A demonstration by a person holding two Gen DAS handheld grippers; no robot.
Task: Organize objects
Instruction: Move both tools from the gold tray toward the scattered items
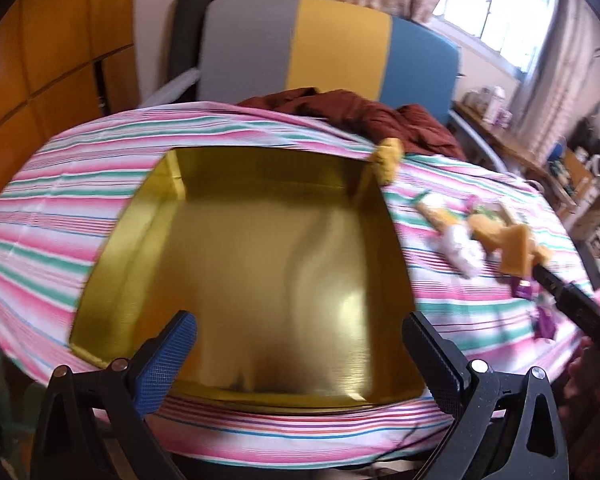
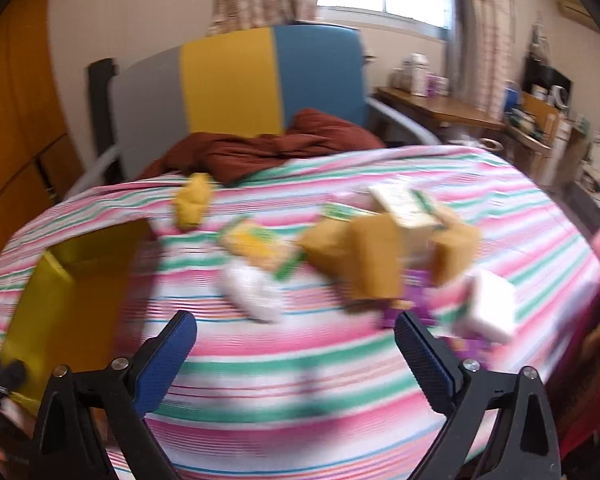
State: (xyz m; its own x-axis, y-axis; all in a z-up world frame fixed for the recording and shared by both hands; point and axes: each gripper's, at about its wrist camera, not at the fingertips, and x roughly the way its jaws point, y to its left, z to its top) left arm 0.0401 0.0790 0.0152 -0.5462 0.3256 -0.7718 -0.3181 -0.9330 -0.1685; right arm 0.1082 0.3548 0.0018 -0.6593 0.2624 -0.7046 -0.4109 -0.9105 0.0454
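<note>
An open gold box point(image 1: 260, 248) lies on the striped cloth point(image 1: 60, 184), with nothing inside it. My left gripper point(image 1: 300, 318) hangs over the box's near edge, open and holding nothing. The right wrist view shows that box point(image 2: 72, 280) at the left and a blurred heap of small packets to its right: tan ones point(image 2: 372, 256), a white one point(image 2: 252, 288), a yellow one point(image 2: 194, 200) and a white-and-green box point(image 2: 492, 308). My right gripper point(image 2: 295, 317) is open above the bare cloth just short of the heap, gripping nothing. One right finger point(image 1: 568, 296) shows beside a tan packet point(image 1: 516, 248).
A maroon garment point(image 2: 268, 148) is bunched at the far edge of the cloth. Behind it stands a grey, yellow and blue panel point(image 2: 228, 84). A cluttered wooden desk point(image 2: 440, 108) runs along the right wall under the window. Wooden cupboards point(image 1: 40, 60) are at the left.
</note>
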